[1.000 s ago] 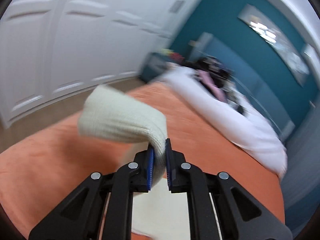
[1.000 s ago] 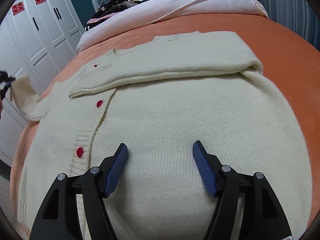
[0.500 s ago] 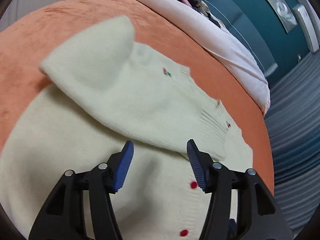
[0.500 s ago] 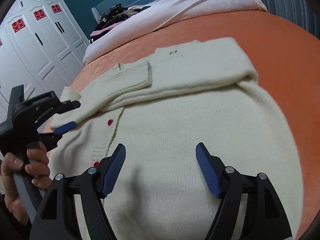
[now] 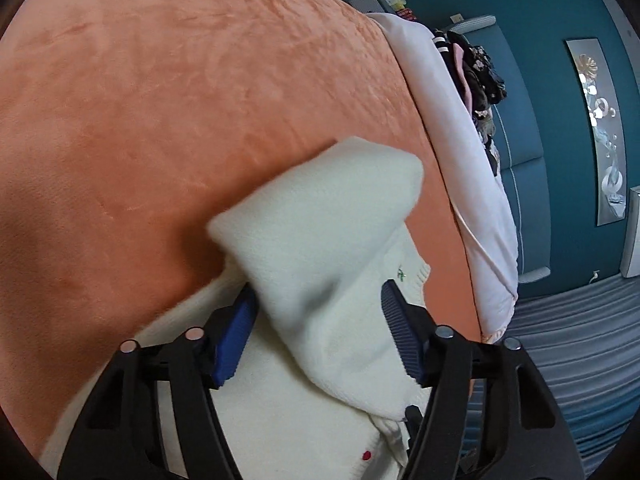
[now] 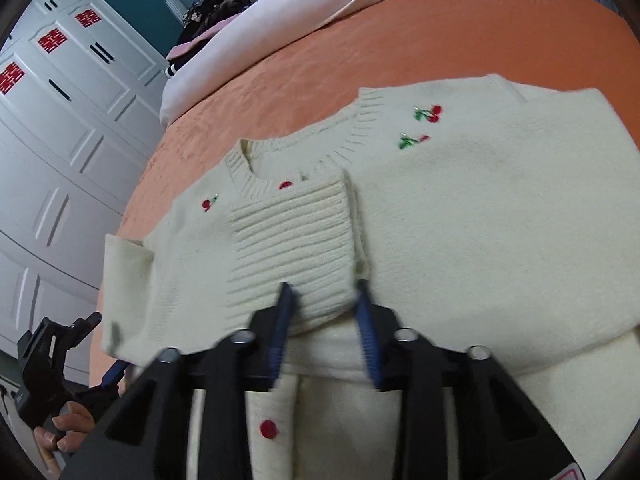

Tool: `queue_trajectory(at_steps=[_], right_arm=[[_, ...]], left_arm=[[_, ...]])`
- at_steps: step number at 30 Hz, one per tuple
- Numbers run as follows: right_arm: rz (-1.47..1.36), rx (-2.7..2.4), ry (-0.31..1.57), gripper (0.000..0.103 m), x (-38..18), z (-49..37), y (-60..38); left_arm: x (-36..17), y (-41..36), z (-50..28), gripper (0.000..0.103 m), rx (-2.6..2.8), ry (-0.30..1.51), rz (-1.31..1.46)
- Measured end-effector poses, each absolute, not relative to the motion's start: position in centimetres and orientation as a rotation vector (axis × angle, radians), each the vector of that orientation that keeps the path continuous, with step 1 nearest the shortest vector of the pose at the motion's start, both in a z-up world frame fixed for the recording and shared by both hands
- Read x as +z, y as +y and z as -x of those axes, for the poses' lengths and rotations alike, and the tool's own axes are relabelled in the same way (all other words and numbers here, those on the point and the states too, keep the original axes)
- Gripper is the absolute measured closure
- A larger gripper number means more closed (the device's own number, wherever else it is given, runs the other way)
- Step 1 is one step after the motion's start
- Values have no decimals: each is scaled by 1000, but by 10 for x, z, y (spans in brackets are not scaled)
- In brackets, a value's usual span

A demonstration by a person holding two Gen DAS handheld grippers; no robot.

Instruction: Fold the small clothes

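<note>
A small cream knit cardigan (image 6: 472, 216) with red buttons and cherry embroidery lies flat on the orange bed cover (image 6: 420, 52). Both sleeves are folded across its chest. My right gripper (image 6: 324, 300) is open, its jaws on either side of the ribbed cuff (image 6: 288, 236) of the left sleeve. My left gripper (image 5: 316, 308) is open around the folded sleeve (image 5: 320, 232) at the shoulder; it also shows at the bed's left edge in the right wrist view (image 6: 68, 364).
A white duvet (image 5: 460, 152) lies bunched along the head of the bed with dark clothes (image 5: 480, 80) behind it. White wardrobe doors (image 6: 60, 120) stand to the left of the bed. A teal wall (image 5: 540, 60) is behind.
My left gripper laid the sleeve across the cardigan, opened and drew back toward the shoulder. My right gripper moved forward from the hem up to the sleeve cuff and narrowed.
</note>
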State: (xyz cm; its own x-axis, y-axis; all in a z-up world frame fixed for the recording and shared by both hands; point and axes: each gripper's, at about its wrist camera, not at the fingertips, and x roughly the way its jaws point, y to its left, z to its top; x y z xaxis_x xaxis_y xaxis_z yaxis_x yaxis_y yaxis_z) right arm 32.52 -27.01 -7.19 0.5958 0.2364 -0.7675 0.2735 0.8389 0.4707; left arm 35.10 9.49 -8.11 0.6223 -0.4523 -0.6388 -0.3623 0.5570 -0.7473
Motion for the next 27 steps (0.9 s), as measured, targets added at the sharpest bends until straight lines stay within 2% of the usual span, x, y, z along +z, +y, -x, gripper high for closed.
queue_trajectory(at_steps=[1, 3, 4, 6, 8, 10, 12, 13, 18, 20, 22, 27], right_arm=[[-610, 2, 907, 92, -58, -327, -270], [-603, 50, 754, 93, -9, -321, -275], [-581, 54, 679, 93, 17, -313, -278], [-541, 46, 571, 94, 53, -296, -289], [-502, -8, 564, 94, 53, -284, -305], [-442, -115, 701, 94, 9, -289, -319], [-473, -187, 895, 94, -58, -295, -338], [-511, -189, 931, 94, -79, -291, -344], [-577, -142, 788, 94, -58, -274, -345], [-559, -156, 878, 94, -81, -280, -343], [-574, -146, 875, 95, -89, -280, -344], [-541, -205, 735, 91, -30, -256, -341]], left_arm=[[-77, 92, -355, 54, -68, 935, 1008], [-69, 91, -359, 81, -86, 905, 1003], [-67, 89, -361, 88, -94, 893, 998], [-66, 82, -367, 89, -119, 889, 979], [-72, 68, -369, 89, -124, 918, 931], [-87, 53, -368, 89, -92, 963, 876], [-104, 46, -363, 89, -53, 1003, 848], [-109, 47, -360, 89, -56, 998, 862], [-110, 47, -361, 89, -89, 970, 789], [-110, 44, -362, 89, -92, 960, 757], [-109, 41, -360, 89, -104, 939, 705], [-115, 38, -352, 89, -166, 860, 620]])
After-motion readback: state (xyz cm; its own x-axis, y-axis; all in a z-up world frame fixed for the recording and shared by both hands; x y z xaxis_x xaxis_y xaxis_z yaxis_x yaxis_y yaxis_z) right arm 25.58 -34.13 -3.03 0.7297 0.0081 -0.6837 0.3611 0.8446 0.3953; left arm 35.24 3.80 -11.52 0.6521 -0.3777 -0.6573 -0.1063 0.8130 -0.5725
